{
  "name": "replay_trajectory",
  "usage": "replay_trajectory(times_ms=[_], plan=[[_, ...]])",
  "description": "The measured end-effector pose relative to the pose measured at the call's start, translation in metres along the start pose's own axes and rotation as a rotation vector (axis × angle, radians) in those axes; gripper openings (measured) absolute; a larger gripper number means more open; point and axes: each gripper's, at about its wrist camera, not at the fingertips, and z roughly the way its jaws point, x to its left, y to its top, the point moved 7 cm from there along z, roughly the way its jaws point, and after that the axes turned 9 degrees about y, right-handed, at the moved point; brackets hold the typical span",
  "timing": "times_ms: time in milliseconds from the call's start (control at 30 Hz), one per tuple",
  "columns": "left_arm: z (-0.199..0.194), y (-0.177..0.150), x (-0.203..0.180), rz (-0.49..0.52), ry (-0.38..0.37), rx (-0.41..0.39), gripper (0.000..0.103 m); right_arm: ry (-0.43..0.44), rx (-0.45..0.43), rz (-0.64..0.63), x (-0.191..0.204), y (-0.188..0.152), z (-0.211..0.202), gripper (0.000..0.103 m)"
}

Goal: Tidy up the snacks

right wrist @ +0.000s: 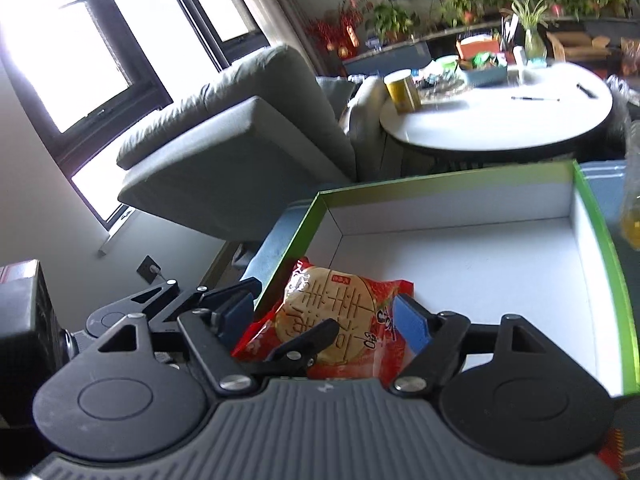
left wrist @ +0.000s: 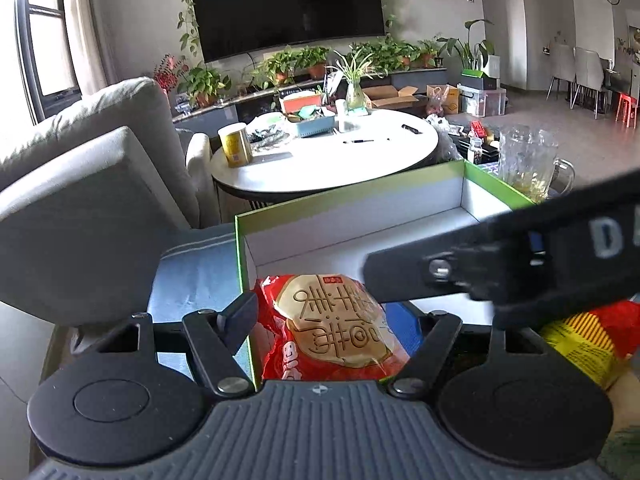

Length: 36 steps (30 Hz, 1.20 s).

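Note:
A red snack packet (left wrist: 332, 328) with a round printed cracker lies in the near left corner of a green box with a white inside (left wrist: 360, 208). My left gripper (left wrist: 324, 308) is open and straddles the packet, its left finger over the box wall. My right gripper (right wrist: 326, 294) is also open around the same packet (right wrist: 332, 312), with its left finger outside the green wall (right wrist: 460, 200). One finger of the right gripper (left wrist: 400, 276) crosses above the packet, blurred. A left gripper finger (right wrist: 308, 336) lies over the packet's near edge.
A second red and yellow packet (left wrist: 580, 344) lies just right of the box. A glass mug (left wrist: 528, 164) stands by the box's far right corner. A grey armchair (left wrist: 80, 200) is to the left and a cluttered round white table (left wrist: 328, 156) is behind.

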Motion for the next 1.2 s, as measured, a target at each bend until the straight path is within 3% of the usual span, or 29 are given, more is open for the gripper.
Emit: replay_trajectory(times_ms=[200, 333, 600, 800, 1067, 1200], plan=[[-0.033, -0.005, 0.004, -0.045, 0.012, -0.021, 0.073, -0.035, -0.060, -0.024, 0.008, -0.012, -0.038, 0.078], [-0.067, -0.026, -0.007, -0.084, -0.074, -0.027, 0.074, -0.064, -0.068, -0.045, 0.011, -0.037, -0.069, 0.078], [-0.112, -0.056, -0.043, -0.062, -0.201, 0.019, 0.073, -0.157, -0.036, 0.005, 0.008, -0.090, -0.106, 0.078], [-0.117, -0.075, -0.058, -0.080, -0.253, 0.085, 0.073, -0.228, -0.028, 0.022, 0.004, -0.114, -0.119, 0.078], [-0.108, -0.091, -0.062, -0.176, -0.315, 0.151, 0.073, -0.214, 0.005, 0.096, -0.005, -0.136, -0.119, 0.078], [-0.107, -0.095, -0.061, -0.221, -0.359, 0.173, 0.068, -0.204, 0.008, 0.101, -0.005, -0.139, -0.118, 0.078]])
